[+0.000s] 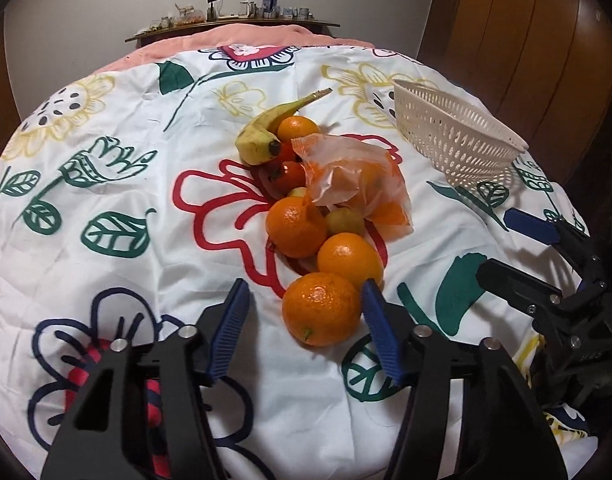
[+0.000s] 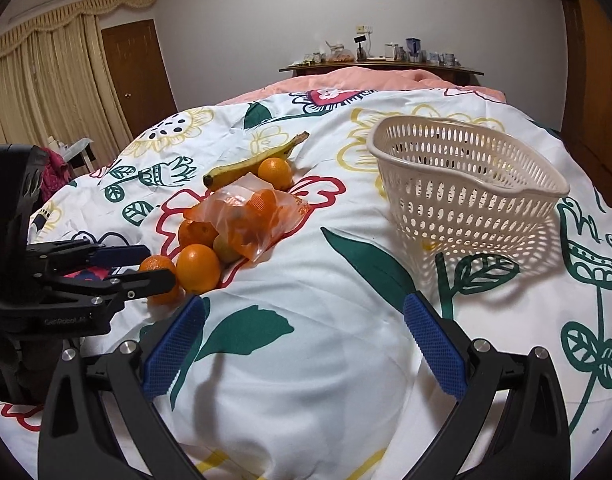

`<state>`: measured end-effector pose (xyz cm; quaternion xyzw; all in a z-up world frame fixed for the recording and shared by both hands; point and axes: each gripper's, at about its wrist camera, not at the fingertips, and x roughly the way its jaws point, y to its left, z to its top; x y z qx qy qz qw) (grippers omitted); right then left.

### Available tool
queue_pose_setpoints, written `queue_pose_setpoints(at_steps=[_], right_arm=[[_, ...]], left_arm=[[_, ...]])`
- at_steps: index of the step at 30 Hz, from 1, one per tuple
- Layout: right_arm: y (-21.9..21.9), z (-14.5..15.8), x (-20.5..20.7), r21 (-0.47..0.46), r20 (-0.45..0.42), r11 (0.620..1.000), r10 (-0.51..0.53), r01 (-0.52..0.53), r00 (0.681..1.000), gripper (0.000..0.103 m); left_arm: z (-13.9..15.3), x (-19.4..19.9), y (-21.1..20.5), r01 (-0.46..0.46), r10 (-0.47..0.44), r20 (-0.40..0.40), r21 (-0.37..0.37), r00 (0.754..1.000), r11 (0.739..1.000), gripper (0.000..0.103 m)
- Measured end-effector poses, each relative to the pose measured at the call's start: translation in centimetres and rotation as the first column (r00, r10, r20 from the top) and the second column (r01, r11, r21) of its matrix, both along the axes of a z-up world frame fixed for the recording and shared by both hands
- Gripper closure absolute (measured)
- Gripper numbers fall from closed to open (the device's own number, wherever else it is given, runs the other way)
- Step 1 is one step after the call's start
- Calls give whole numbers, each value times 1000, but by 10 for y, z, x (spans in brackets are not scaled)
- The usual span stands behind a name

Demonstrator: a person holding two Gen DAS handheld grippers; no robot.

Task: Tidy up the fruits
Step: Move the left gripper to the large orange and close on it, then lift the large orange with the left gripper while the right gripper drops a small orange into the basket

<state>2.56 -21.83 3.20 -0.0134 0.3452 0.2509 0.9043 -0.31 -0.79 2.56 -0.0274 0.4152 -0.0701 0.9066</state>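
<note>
A pile of fruit lies on the flowered bedspread: several oranges, a banana point(image 1: 272, 128), small red and green fruits, and an orange plastic bag point(image 1: 353, 178) with fruit in it. My left gripper point(image 1: 306, 300) is open, its blue fingers on either side of the nearest orange point(image 1: 319, 308) without gripping it. The pile also shows in the right wrist view, with the nearest orange point(image 2: 158, 266) behind the left gripper point(image 2: 146, 266). My right gripper point(image 2: 306, 308) is open and empty over bare bedspread. A cream perforated basket point(image 2: 461, 176) stands empty to the right; it also shows in the left wrist view point(image 1: 453, 136).
The bedspread point(image 1: 106, 200) covers a soft bed with a pink blanket at the far end. A wooden shelf point(image 2: 381, 66) with jars stands against the far wall. Wooden wardrobe panels point(image 1: 525, 32) are on the right, curtains point(image 2: 46, 88) and a door on the left.
</note>
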Motion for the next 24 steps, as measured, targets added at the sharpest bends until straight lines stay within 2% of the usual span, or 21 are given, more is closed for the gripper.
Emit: queue_pose_setpoints(at_steps=[5,12,17,19,22,24], right_arm=[[-1,0,0,2,-3,1000,-2,2,1000,5],[4,11,2,0,4,1000,18,-18,1000,5],[20,25,9,11,-14,999,52,-52,999,6],[34,25,11,-1,-34,997,83,-83,996,11],[57,18,12,-60,-66,990,125,-129,990,31],[68,13,13,-75,-91,984,154,-161,984,40]], left_arm=[[-5,3,-8,24,-24,-10,-2,1000,1000,61],[4,-7,-5,23,-23,24,-21,999,1000,61],[18,-21,7,-24,25,70,-5,997,1000,61],[25,-25,15,-55,55,90,-3,994,999,61],[37,-30,30,-102,103,120,-9,987,995,61],[43,-31,38,-129,130,135,-13,982,992,61]])
